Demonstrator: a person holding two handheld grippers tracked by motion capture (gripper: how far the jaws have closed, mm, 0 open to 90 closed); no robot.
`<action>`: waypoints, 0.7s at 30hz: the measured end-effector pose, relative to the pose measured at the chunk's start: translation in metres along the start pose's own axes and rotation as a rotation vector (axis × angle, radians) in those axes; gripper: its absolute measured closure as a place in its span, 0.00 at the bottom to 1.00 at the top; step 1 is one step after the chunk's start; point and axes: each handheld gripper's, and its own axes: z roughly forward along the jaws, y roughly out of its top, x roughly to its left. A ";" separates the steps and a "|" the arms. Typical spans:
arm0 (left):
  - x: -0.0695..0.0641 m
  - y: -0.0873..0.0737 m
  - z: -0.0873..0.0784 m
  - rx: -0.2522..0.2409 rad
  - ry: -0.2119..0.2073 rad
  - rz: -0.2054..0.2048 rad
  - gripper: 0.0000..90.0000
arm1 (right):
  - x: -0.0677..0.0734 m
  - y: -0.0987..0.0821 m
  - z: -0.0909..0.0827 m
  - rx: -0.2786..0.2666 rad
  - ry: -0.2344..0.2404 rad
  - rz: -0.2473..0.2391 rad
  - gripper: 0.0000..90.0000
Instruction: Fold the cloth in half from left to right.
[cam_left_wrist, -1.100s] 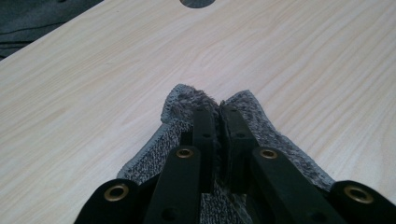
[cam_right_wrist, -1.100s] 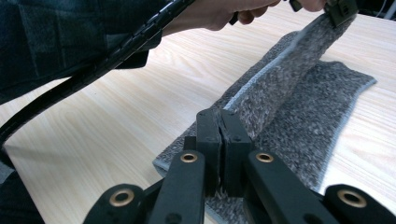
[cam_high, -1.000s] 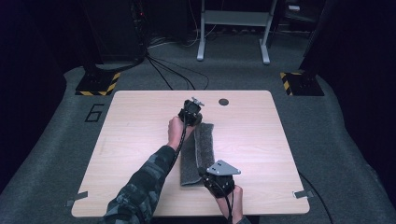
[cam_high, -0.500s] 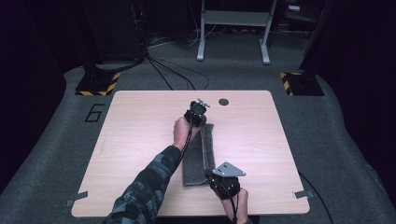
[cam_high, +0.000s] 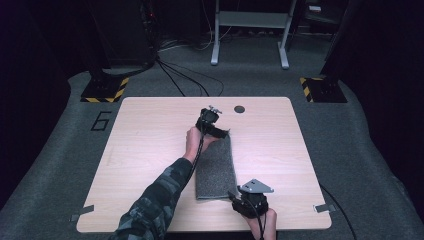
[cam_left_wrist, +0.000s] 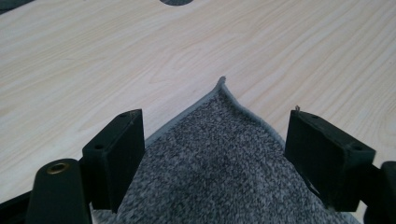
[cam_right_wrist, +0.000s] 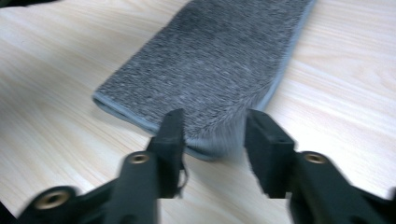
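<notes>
- Cloth (cam_high: 216, 167): grey, folded into a long strip, lying flat on the table (cam_high: 150, 150). It runs between the two grippers, far end at the left gripper, near end at the right gripper.
- Left gripper (cam_high: 216, 131): held in the left hand (cam_high: 194, 142) at the cloth's far end. Its jaws have just been opening and now stand released, wide apart.
- Left gripper view: the far corner (cam_left_wrist: 223, 88) of the cloth lies between the two jaws and points ahead of them. Neither pad presses on the fabric; the corner rests on the wood, its tip curled up slightly.
- Right gripper (cam_high: 235, 196): held in the right hand (cam_high: 265, 222) at the cloth's near end, close to the table's near edge. Its jaws have just been opening and stand part-way apart.
- Right gripper view: the near hemmed edge (cam_right_wrist: 212, 151) of the cloth sits in the gap between the jaws, apparently free of both pads. The picture is blurred here, so contact with the inner faces cannot be ruled out.
- Hole (cam_high: 239, 109): dark, round, in the table just beyond the left gripper.
</notes>
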 end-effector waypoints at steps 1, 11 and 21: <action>0.002 -0.001 -0.002 -0.002 0.001 -0.004 0.22 | -0.005 -0.001 -0.001 0.002 0.002 0.014 0.56; 0.031 -0.033 -0.004 0.078 0.102 -0.038 0.22 | -0.017 0.004 0.021 0.047 -0.027 0.023 0.39; 0.045 -0.058 0.004 0.137 0.159 -0.047 0.21 | -0.013 -0.001 0.046 0.120 -0.052 0.000 0.30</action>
